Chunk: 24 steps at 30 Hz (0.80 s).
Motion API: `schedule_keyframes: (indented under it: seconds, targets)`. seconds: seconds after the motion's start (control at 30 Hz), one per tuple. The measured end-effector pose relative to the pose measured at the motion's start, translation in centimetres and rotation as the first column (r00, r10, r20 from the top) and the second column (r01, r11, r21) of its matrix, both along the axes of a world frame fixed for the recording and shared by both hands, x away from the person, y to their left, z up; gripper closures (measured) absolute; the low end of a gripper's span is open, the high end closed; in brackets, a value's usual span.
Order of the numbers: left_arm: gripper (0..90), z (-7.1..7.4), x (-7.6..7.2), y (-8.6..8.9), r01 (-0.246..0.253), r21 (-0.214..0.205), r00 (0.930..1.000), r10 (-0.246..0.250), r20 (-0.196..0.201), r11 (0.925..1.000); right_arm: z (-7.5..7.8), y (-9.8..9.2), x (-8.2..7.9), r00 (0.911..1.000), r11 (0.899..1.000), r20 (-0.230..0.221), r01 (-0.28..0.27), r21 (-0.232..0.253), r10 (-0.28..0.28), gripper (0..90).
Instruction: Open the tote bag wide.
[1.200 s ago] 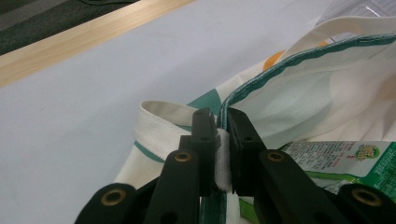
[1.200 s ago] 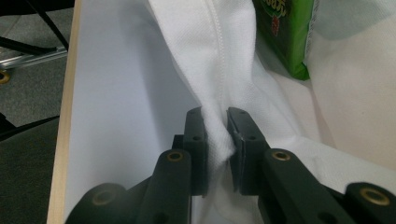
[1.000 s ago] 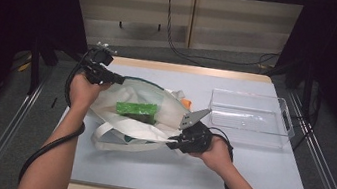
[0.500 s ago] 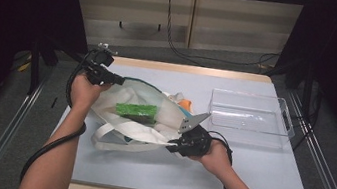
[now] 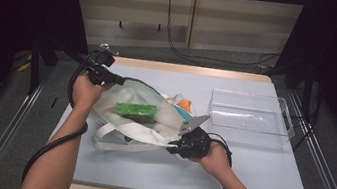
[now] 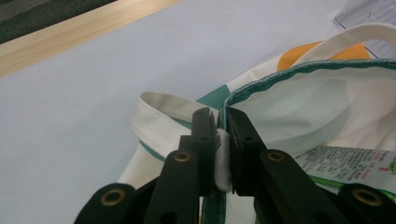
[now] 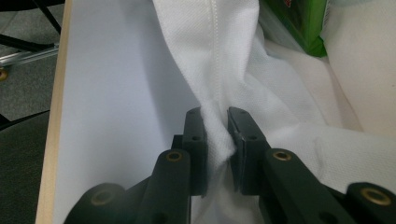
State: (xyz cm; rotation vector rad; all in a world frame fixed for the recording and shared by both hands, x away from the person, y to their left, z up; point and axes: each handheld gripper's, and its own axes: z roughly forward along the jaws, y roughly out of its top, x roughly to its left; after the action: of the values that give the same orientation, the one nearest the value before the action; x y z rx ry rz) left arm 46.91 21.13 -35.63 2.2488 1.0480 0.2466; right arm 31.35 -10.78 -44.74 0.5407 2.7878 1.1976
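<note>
A white cloth tote bag (image 5: 152, 122) with a teal rim and orange patches lies on the light blue table (image 5: 245, 177). A green packet (image 5: 136, 110) sits inside its mouth. My left gripper (image 5: 118, 80) is shut on the bag's teal-edged rim (image 6: 222, 140) at the far left. My right gripper (image 5: 174, 145) is shut on a bunched fold of the bag's white cloth (image 7: 217, 135) at the near right. Between them the bag's mouth is held apart. In the left gripper view the green packet (image 6: 355, 165) shows its printed label.
A clear plastic tray (image 5: 249, 117) stands on the table right of the bag. The bag's white handles (image 5: 109, 139) trail toward the front left. A wooden edge (image 5: 185, 69) borders the table's far side, with metal rails (image 5: 2, 145) along both sides.
The bag has shifted slightly and its mouth sits a little wider; both hands stay almost where they were.
</note>
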Motion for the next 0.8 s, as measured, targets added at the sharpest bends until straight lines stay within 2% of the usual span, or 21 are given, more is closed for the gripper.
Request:
schedule_keyframes:
  seconds: [0.33, 0.4, 0.43, 0.73, 0.8]
  targets:
    - [82.8, -0.8, 0.6, 0.1, -0.007, 0.001, 0.9999, 0.007, -0.011, 1.0000, -0.3, 0.1, 0.0, 1.0000, 1.000, -0.002, 0.000, -0.010, 0.000, 77.9]
    - [82.9, -1.0, 0.6, 0.0, -0.026, -0.016, 0.9996, 0.025, -0.012, 0.9995, -0.3, 0.1, 0.0, 1.0000, 1.000, -0.002, -0.002, -0.011, 0.002, 77.9]
    - [82.9, -1.0, 0.8, 0.1, -0.006, 0.005, 0.9999, 0.006, -0.013, 1.0000, -0.3, 0.1, 0.0, 1.0000, 1.000, -0.003, -0.002, -0.012, 0.002, 77.9]
    - [83.0, -1.4, 1.1, -0.3, -0.020, 0.007, 0.9997, 0.020, -0.014, 0.9998, -0.4, 0.0, 0.0, 1.0000, 1.000, -0.009, 0.004, -0.011, -0.004, 77.9]
    - [83.0, -1.4, 1.3, -0.2, -0.012, 0.022, 0.9998, 0.012, -0.013, 0.9997, -0.4, 0.0, 0.0, 1.0000, 1.000, -0.008, 0.003, -0.012, -0.004, 77.9]
